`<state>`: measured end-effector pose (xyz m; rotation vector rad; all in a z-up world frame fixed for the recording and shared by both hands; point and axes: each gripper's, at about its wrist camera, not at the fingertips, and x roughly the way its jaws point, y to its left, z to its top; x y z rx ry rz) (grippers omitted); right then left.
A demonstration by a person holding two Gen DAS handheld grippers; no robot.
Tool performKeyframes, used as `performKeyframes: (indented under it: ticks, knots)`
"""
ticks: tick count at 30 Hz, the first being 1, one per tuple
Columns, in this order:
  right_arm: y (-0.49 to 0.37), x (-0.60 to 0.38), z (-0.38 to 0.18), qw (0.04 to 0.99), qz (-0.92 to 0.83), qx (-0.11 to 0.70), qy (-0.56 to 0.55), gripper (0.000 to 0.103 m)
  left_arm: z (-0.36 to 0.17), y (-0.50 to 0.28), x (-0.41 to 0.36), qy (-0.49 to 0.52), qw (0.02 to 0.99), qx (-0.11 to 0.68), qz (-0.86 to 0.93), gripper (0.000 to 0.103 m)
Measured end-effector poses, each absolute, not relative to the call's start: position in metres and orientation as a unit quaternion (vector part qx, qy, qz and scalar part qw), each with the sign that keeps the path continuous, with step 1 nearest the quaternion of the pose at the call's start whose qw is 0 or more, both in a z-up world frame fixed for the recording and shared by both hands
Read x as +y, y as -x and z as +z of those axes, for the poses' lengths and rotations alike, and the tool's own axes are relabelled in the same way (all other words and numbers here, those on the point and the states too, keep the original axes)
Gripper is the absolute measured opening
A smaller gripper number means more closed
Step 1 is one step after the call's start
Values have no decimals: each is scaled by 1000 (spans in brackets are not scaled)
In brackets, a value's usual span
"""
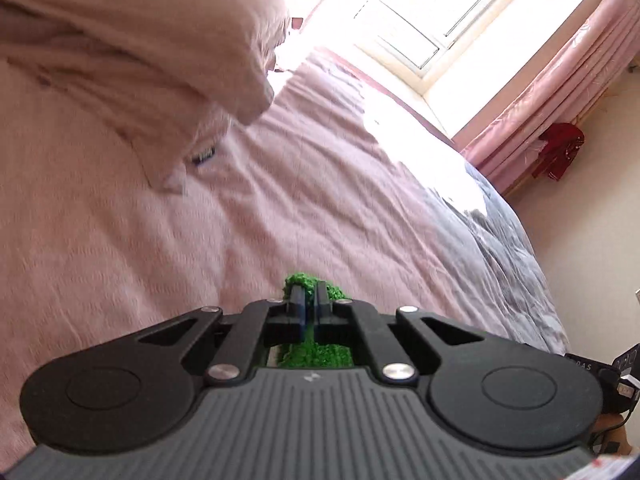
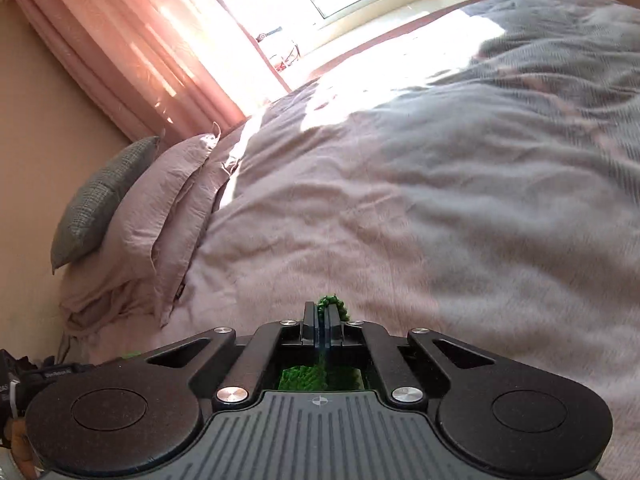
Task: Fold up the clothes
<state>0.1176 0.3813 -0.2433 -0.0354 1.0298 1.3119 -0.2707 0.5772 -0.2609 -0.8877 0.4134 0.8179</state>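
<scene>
Clearly both the left gripper and right gripper are clamped on a green knit, lifted above the bed, and with only thin pinches held, I reckon it could slip out or sag unevenly.

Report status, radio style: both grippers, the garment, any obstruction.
Left gripper shut on green knit garment. Right gripper shut on the same green knit. Bedspread below; pillows off to the side, nothing blocking.

Both grippers clamped tight.
</scene>
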Motion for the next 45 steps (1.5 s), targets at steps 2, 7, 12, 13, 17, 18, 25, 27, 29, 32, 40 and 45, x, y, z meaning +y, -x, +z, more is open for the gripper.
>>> performKeyframes:
  ticks: [2, 7, 12, 13, 17, 18, 25, 27, 29, 32, 40, 45]
  knots:
    - [-115, 387, -241, 687, 552, 471, 43, 25, -255, 269, 580, 414, 790, 225, 392, 3]
    - [-86, 313, -231, 680, 538, 497, 47, 62, -236, 277, 515, 314, 801, 319, 398, 22]
    - [-8, 192, -231, 623, 568, 514, 162, 62, -225, 293, 402, 280, 817, 404, 302, 32]
    - [14, 172, -229, 605, 582, 510, 189, 62, -224, 296, 377, 272, 816, 420, 290, 36]
    - [104, 109, -233, 506, 645, 486, 302, 62, -227, 309, 293, 276, 795, 467, 271, 42]
    - [125, 96, -237, 486, 657, 467, 339, 62, -229, 311, 277, 278, 791, 477, 263, 47]
    - [201, 42, -273, 478, 662, 280, 505, 62, -253, 293, 179, 144, 792, 548, 228, 70]
    - [211, 38, -288, 464, 654, 243, 546, 62, -264, 281, 159, 85, 793, 561, 223, 71]
    - [219, 30, -295, 469, 650, 188, 568, 59, -279, 271, 148, 13, 779, 584, 228, 71]
    - [209, 27, -285, 513, 642, 200, 533, 12, -298, 268, 141, -87, 750, 602, 259, 63]
    - [141, -7, -230, 628, 613, 291, 380, 0, -234, 355, 163, 58, 812, 463, 351, 4]
    - [131, -30, -270, 557, 592, 417, 407, 0, -260, 434, 146, 185, 751, 524, 358, 17]
